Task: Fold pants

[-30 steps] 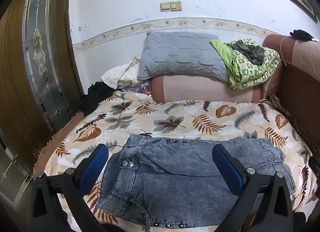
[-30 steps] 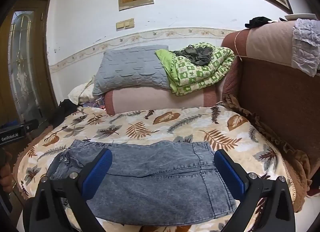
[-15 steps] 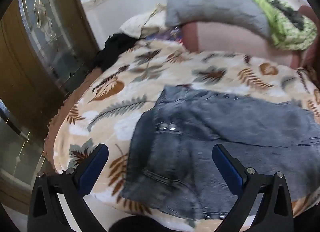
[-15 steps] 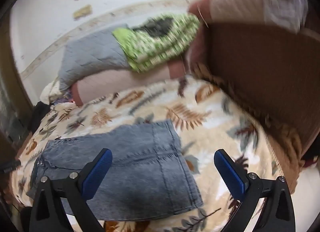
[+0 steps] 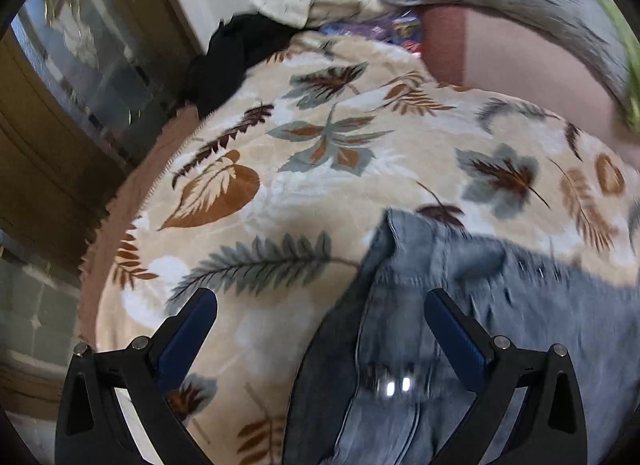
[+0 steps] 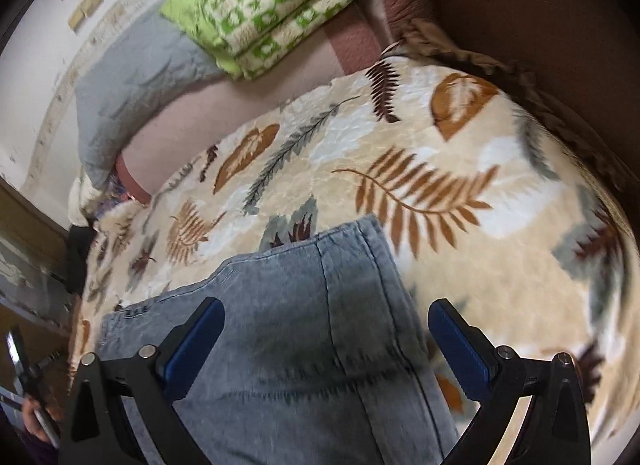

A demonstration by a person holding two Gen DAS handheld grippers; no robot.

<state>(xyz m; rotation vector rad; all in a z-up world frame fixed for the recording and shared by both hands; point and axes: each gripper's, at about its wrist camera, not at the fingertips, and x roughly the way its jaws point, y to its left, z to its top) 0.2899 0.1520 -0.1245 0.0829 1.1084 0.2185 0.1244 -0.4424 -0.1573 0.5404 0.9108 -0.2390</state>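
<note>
1. I am at the reach-in step: the pants (image 5: pixel 460 325) lie flat on the leaf-print blanket (image 5: pixel 280 193) that covers the bed, already doubled over by the look of it, and nothing is gripped yet.
2. My left hand-held gripper (image 5: pixel 320 325) hangs over the waist end with its jaws wide apart, straddling the left edge of the denim above two shiny rivets (image 5: pixel 396 385) (blurred, so I cannot tell how close it is to the cloth).
3. My right hand-held gripper (image 6: pixel 326 335) is just as wide apart, over the hem end (image 6: pixel 360 241) of the legs, one finger above denim and the other above bare blanket.
4. The next move, as I judge it, calls for lowering both, pinching every layer at each end, then carrying one end over the other without dragging the blanket along.
5. Around the work: a grey pillow (image 6: pixel 132 77) and a green checked quilt (image 6: pixel 272 13) sit on the bolster at the back, and a black garment (image 5: pixel 236 53) lies at the far left edge. All are well apart from the pants; nothing blocks the fold.
</note>
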